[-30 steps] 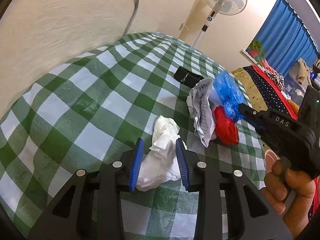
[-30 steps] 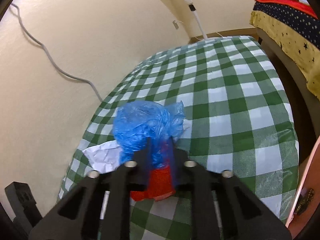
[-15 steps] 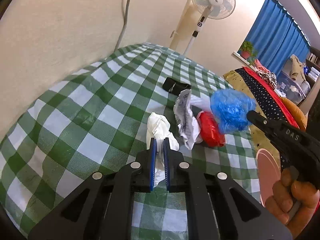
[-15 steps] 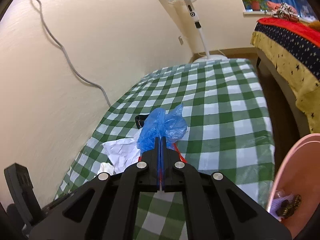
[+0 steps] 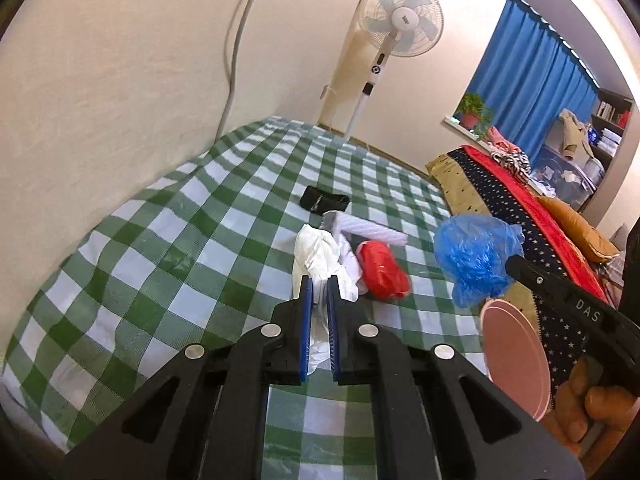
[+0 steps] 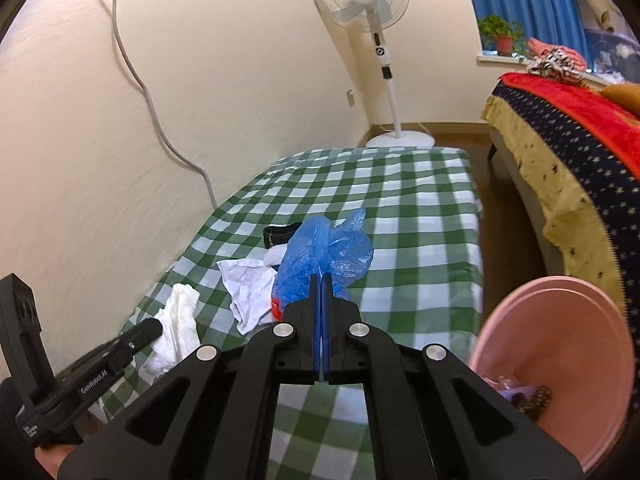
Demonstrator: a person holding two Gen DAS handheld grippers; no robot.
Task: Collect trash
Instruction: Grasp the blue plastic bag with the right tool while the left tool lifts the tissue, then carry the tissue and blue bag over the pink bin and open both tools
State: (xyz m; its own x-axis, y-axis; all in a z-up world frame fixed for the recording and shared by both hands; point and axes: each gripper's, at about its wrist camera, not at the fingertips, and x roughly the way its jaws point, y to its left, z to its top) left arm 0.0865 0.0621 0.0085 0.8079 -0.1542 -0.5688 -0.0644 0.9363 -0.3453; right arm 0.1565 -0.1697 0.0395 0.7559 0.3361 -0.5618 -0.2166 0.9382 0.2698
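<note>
Beyond the right-hand edge of the green-checked surface (image 6: 432,216) stands the pink bin (image 6: 560,344), rim up, with a few scraps already lying in its bottom. Right hand-held gripper (image 6: 321,280): blades pressed together on a crumpled blue plastic bag (image 6: 324,252), which hangs clear of the cloth. From this hand-held gripper the bin lies to the right and lower, nearer the onlooker than the far end of the surface, so the coming move is judged a sideways carry over the edge, then a release above the opening. Left hand-held gripper (image 5: 319,284): jaws have just been closing and now pinch a white tissue wad (image 5: 316,256), whose long axis runs along the blades, its lower end trailing toward the cloth. The right hand is the nearer to the bin; the left must cross the surface. Red wrapper (image 5: 382,272), crumpled paper (image 6: 248,284) and a black item (image 5: 324,202) lie mid-surface, uncollected.
</note>
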